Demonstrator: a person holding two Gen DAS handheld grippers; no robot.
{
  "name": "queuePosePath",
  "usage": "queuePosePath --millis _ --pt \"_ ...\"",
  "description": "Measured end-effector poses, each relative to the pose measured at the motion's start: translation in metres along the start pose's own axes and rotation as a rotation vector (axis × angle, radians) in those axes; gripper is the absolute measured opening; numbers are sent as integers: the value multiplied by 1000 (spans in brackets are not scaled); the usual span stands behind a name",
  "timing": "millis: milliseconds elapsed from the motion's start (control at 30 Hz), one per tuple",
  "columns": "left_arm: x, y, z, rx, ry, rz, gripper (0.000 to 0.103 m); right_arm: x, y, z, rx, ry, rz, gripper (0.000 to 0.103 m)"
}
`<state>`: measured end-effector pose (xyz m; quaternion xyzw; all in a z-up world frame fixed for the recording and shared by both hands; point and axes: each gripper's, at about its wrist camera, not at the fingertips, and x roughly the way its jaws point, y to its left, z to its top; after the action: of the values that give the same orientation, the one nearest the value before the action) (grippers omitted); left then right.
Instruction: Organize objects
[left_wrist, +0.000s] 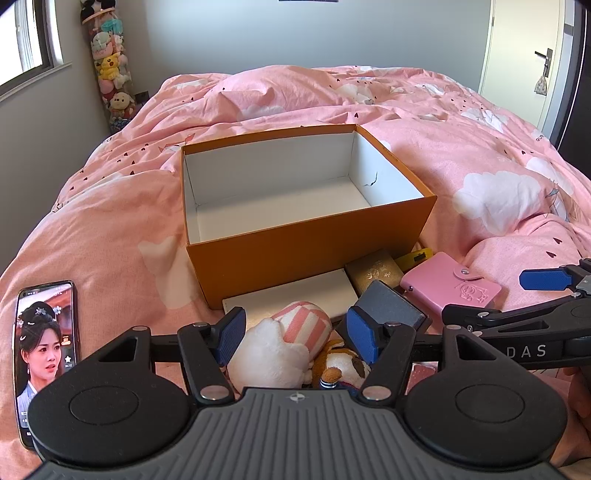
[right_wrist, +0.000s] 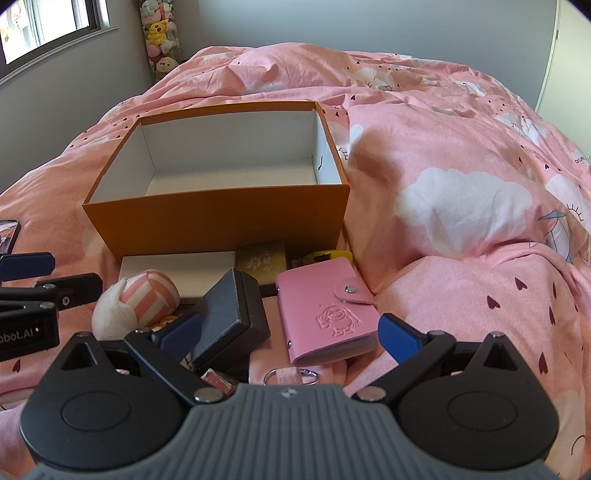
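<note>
A bed (left_wrist: 110, 221) under a pink cloud-print duvet fills both views. On it stands an open orange box (left_wrist: 306, 254) with a white inside (nothing lies in it), its long side facing the cameras.

Just in front of the box the small things are heaped together. A flat white box (left_wrist: 295, 295) lies against the orange wall, and beside it to the right sit a gold box (left_wrist: 376, 273) and a yellow item (left_wrist: 415, 256), the latter mostly hidden. A pink card wallet (right_wrist: 325, 310) with a snap tab and an embossed figure lies flat on the duvet, right of a dark grey box (right_wrist: 232, 317) that rests tilted on the heap. Left of that is a white plush with pink stripes (left_wrist: 280, 339), and a small tan plush (left_wrist: 340, 363) is tucked against it. A key ring (right_wrist: 291, 376) on a pink strap lies near the wallet's lower edge.

A phone (left_wrist: 44, 354) with a lit screen lies face up on the duvet, well left of the pile.

The left gripper (left_wrist: 297, 332) hangs over the striped plush with its jaws wide, touching nothing. The right gripper (right_wrist: 291, 336) hovers low above the wallet and grey box, jaws also wide and empty.
</note>
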<state>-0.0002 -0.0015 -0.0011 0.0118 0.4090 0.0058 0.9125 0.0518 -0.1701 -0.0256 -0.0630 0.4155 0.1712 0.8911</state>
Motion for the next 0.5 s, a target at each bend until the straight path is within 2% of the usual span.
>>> queuePosePath --millis 167,300,400,500 --pt "1 3 -1 -10 0 -7 74 1 0 -1 0 5 1 102" --pt "4 12 -1 -31 25 -49 73 3 0 -2 1 14 12 102" --pt "8 19 0 -45 61 -71 65 4 1 -1 -2 21 35 100" --pt "10 27 2 -56 98 -90 58 8 2 2 -11 39 58 89"
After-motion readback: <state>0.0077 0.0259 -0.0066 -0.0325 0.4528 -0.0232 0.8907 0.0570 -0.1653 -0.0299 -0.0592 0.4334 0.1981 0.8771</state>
